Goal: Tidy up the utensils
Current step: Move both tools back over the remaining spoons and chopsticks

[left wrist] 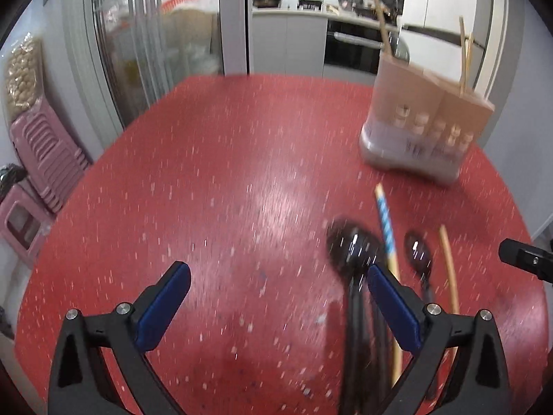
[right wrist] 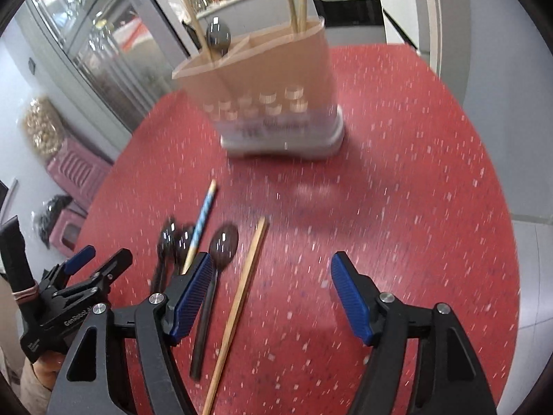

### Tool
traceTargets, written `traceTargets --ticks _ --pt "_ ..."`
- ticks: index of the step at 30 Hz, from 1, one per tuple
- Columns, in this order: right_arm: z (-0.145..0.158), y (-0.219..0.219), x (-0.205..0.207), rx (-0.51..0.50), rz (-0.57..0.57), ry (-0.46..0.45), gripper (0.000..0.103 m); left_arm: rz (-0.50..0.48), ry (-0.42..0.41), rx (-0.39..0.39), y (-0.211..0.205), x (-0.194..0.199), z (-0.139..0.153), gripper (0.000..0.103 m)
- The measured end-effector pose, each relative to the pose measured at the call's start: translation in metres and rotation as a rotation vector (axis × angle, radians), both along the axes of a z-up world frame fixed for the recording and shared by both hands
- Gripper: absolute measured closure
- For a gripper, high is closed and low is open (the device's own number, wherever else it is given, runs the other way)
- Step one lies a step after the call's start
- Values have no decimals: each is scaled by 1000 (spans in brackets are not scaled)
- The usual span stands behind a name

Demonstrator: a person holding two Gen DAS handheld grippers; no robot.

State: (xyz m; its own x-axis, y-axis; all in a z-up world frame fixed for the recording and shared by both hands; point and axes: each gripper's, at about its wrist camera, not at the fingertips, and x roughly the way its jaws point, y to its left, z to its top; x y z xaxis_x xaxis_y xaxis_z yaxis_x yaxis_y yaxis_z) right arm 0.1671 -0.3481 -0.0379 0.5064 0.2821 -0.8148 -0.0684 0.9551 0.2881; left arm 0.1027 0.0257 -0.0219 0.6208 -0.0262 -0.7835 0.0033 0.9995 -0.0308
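Observation:
A beige utensil holder (right wrist: pixel 262 83) with a white base stands on the red table (right wrist: pixel 397 207); it holds chopsticks and a dark spoon (right wrist: pixel 218 36). It also shows in the left wrist view (left wrist: pixel 425 124). Loose on the table lie dark spoons (right wrist: pixel 172 242) (right wrist: pixel 223 245), a blue-striped chopstick (right wrist: pixel 202 223) and a plain wooden chopstick (right wrist: pixel 242 297). My right gripper (right wrist: pixel 269 294) is open and empty above the plain chopstick. My left gripper (left wrist: pixel 276 297) is open and empty, its right finger over the large dark spoon (left wrist: pixel 352 249). The left gripper shows at the left of the right wrist view (right wrist: pixel 93 263).
Pink plastic stools (left wrist: pixel 45 159) are stacked beside the table at the left. A glass cabinet (left wrist: pixel 155 41) and a kitchen counter with an oven (left wrist: pixel 349 48) stand behind. The table's round edge runs close on the right (right wrist: pixel 511 242).

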Motion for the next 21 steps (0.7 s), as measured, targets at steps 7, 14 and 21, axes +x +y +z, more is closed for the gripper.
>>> traceTargets --ticks 7,14,21 --pt "-18 10 -11 -29 11 74 29 -33 56 -14 0 -10 -14 0" --pt "-25 17 -12 -61 19 104 29 -61 66 -16 -6 -19 -23 0" --pt "-31 27 -4 -110 22 124 29 -82 83 -23 -17 -15 -29 0"
